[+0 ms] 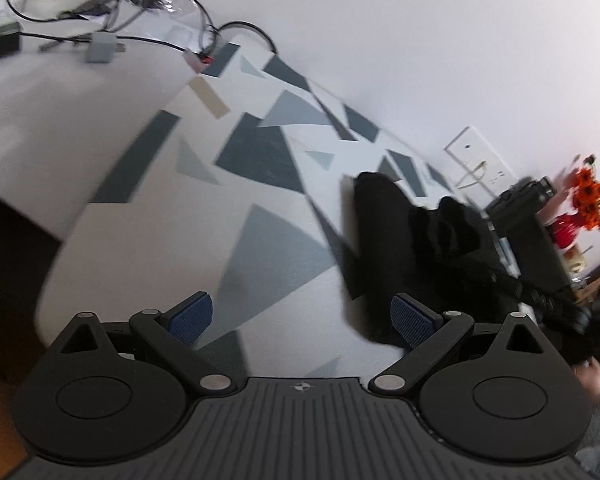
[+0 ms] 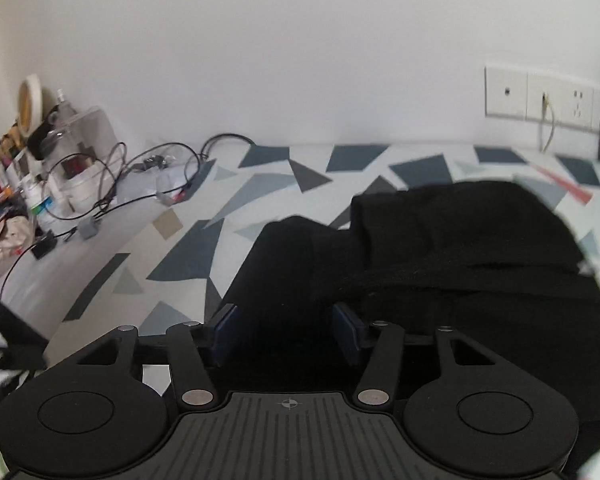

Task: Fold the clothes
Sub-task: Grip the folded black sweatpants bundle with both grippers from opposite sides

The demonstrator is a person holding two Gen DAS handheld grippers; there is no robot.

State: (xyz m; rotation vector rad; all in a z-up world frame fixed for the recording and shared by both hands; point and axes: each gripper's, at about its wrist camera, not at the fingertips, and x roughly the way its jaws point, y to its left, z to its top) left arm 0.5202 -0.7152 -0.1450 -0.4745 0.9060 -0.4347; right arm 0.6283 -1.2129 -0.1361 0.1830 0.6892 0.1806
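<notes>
A black garment lies bunched on the table cover, which is white with grey and dark triangles. My right gripper stands open low over the garment's near left edge. Black cloth lies between its blue pads, which do not press on it. In the left wrist view the same garment is to the right. My left gripper is wide open over the bare patterned cover, with nothing between its fingers. Its right pad is near the garment's edge.
Cables and a grey adapter trail across the far left of the table, beside bottles and clutter. Wall sockets sit behind the garment. Orange flowers in a red vase stand far right. A person's hand shows at lower right.
</notes>
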